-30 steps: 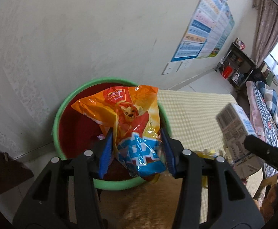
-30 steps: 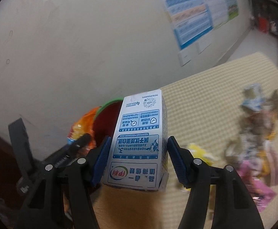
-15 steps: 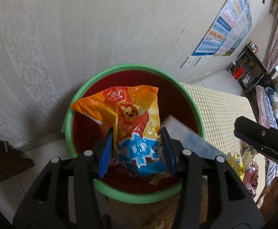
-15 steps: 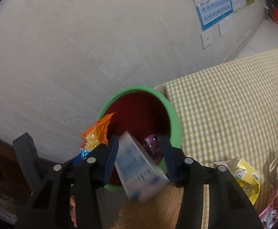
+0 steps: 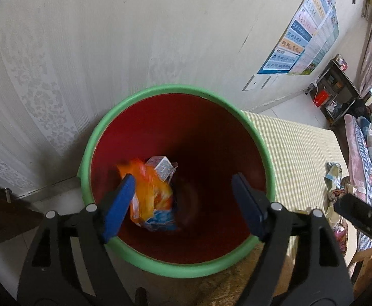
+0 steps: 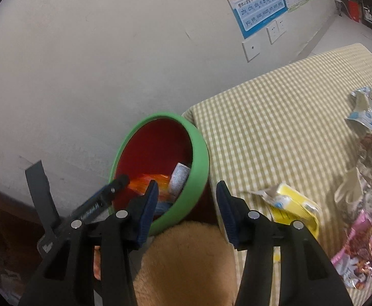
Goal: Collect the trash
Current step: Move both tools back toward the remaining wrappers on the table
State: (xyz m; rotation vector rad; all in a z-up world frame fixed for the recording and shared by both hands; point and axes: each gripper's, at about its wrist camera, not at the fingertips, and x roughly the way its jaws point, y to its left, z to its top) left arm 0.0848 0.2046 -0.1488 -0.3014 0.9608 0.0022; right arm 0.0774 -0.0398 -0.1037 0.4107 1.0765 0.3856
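A red bucket with a green rim stands against the wall. Inside it lie an orange snack bag, blurred, and a blue-and-white milk carton. My left gripper hangs over the bucket's mouth. Its jaws are opening and the bag has dropped below them, free of the pads. My right gripper is open with nothing between its fingers, just above the bucket's rim. The carton and the bag show inside the bucket here too, and the left gripper reaches in from the left.
A green checked mat lies right of the bucket. It carries loose trash: a yellow wrapper, a pink wrapper and a blue-white wrapper. A brown plush surface sits under the grippers. Dark wooden furniture stands left.
The left gripper moved over the bucket, then opened and let the orange bag fall in. The right gripper let go of the milk carton, which now lies in the bucket.
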